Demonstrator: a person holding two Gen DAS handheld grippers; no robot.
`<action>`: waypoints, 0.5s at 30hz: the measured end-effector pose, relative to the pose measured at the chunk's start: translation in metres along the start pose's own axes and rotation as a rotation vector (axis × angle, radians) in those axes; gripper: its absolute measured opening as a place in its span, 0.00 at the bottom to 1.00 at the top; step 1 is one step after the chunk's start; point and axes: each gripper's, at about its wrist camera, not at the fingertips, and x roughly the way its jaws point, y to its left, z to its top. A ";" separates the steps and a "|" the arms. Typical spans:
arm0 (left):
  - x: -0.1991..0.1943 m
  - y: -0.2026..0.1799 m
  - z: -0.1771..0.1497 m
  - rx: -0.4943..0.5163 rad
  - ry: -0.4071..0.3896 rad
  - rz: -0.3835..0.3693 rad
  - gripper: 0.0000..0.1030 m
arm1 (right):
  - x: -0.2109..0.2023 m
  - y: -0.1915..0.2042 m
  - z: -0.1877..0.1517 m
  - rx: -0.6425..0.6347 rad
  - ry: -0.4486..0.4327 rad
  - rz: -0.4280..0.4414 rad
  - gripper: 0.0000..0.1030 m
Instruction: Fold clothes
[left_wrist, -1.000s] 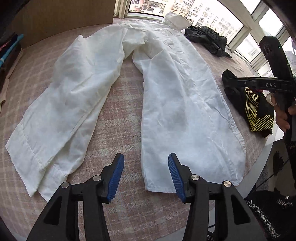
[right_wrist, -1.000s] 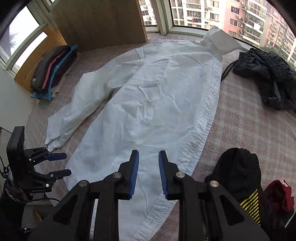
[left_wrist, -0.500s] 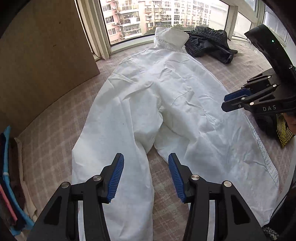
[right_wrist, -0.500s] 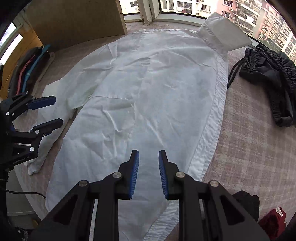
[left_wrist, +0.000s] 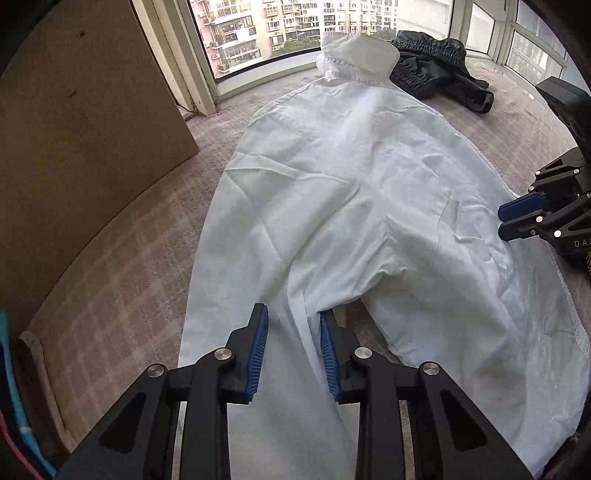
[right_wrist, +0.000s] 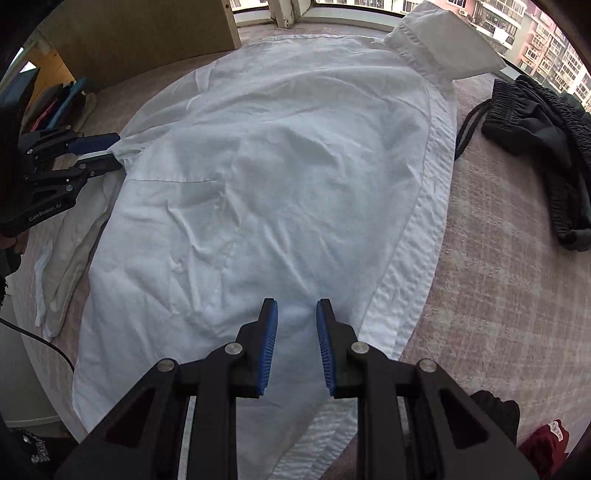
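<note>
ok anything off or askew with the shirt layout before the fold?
Mostly fine: the white shirt lies flat, collar far end. Only its sleeve is bunched and twisted alongside the body near the left gripper. Both grippers are open.

White shirt (left_wrist: 362, 206): hem cut off at bottom edge in both views; lower sleeve hidden under left tongs (left_wrist: 291, 350). Right tongs (left_wrist: 504, 218) cut by right frame edge in left view, gap between tips unclear there. Stack of clothes (right_wrist: 55, 107) upper left mostly hidden. Red item (right_wrist: 546, 443) lower right cropped, unidentifiable.
</note>
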 end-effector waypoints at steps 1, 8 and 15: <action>0.001 0.004 0.001 -0.011 -0.003 0.020 0.30 | 0.000 0.000 0.000 0.000 0.001 0.000 0.21; -0.012 0.018 0.000 -0.047 -0.033 0.072 0.44 | 0.000 0.001 -0.002 0.000 -0.001 -0.007 0.22; -0.013 0.026 0.009 -0.094 -0.029 0.076 0.50 | -0.002 0.005 -0.004 -0.024 -0.007 -0.031 0.22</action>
